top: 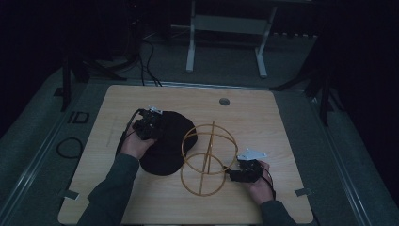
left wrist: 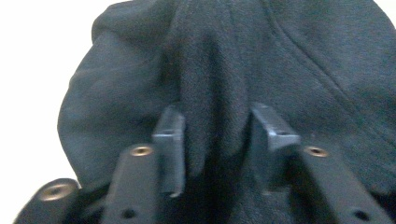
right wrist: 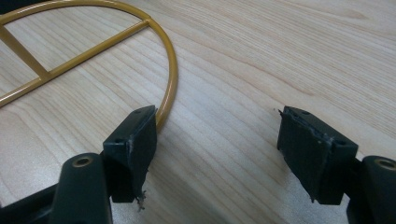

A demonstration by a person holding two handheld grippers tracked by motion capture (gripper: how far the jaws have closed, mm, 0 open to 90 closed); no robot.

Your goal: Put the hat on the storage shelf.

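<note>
— At five o'clock on the table (top: 282, 117), is the right gripper (right wrist: 224, 135) holding the gold wire stand (top: 207, 157)?
— No, jaws wide apart, empty, just beside its ring. Steady it first.
— And at ten o'clock?
— The left gripper (left wrist: 212, 135) pinches a fold of the black hat (left wrist: 289, 70); lift gently.

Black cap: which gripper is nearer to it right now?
Left. The left gripper has its fingers pinching a fold of the black cap. The right gripper is open beside the gold wire stand, across it from the cap.
</note>
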